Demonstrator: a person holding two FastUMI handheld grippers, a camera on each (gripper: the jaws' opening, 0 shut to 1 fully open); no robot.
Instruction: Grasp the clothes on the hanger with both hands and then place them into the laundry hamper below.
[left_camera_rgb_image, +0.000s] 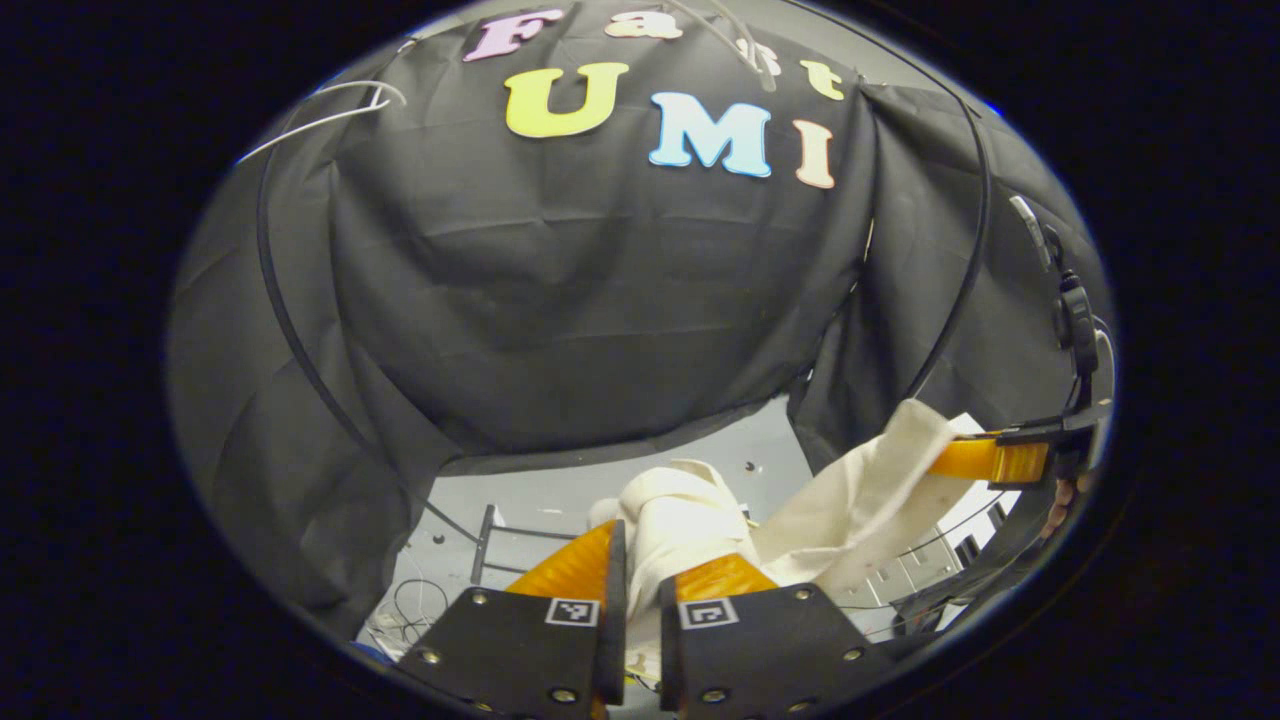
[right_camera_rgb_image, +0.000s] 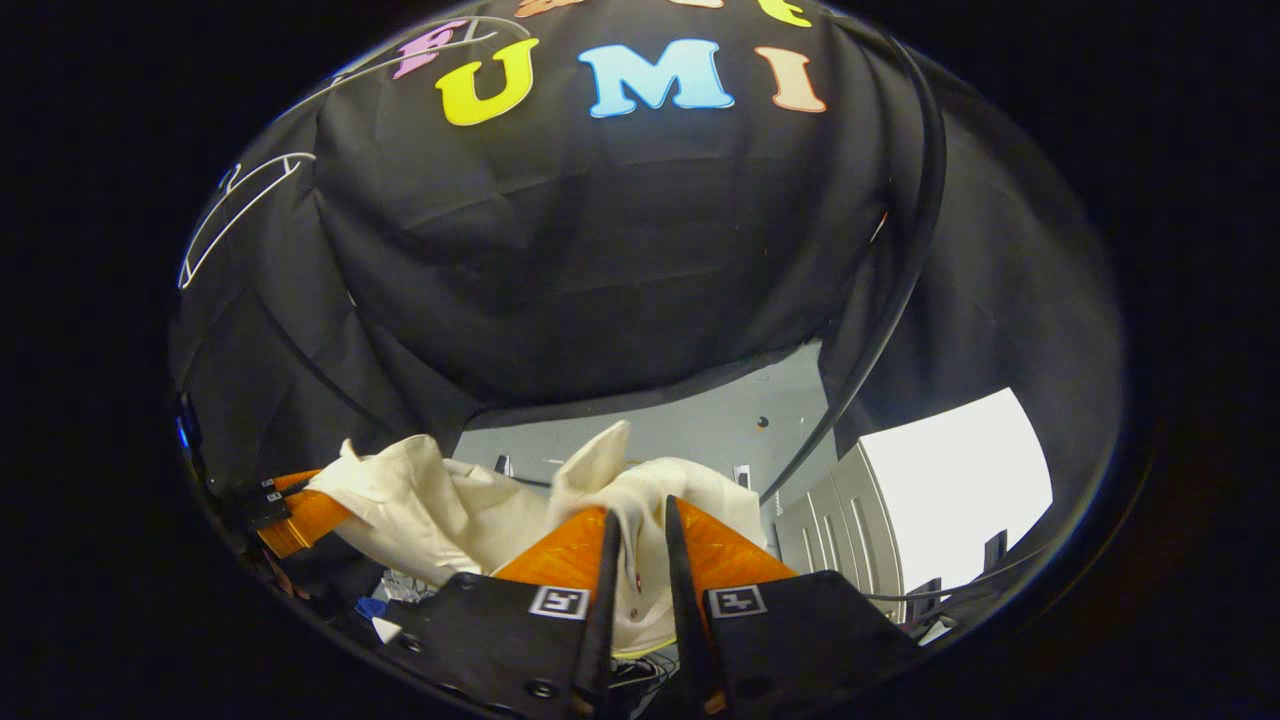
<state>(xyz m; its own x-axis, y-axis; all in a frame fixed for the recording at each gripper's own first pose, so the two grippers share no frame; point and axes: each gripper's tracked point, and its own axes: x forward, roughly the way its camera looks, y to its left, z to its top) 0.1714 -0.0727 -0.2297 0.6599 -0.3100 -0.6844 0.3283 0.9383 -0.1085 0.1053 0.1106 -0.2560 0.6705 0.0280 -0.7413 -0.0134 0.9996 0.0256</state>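
Grey floor (left_camera_rgb_image: 560, 495), loose cables (left_camera_rgb_image: 415, 600) lying on it

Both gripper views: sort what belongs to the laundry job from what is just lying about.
Job:
cream garment
left tool
right tool

Lying about:
loose cables
grey cabinet
white hanger wire

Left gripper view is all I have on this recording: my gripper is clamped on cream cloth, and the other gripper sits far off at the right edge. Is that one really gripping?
Observer: Yes. In the right gripper view the right gripper is shut on a bunched fold of the cream garment.
Operator: Does the cloth hang free between the two?
Observer: It spans across to the left gripper, sagging in folds.
Operator: Anything beside it on that side?
Observer: A grey cabinet, with a bright white panel next to it.
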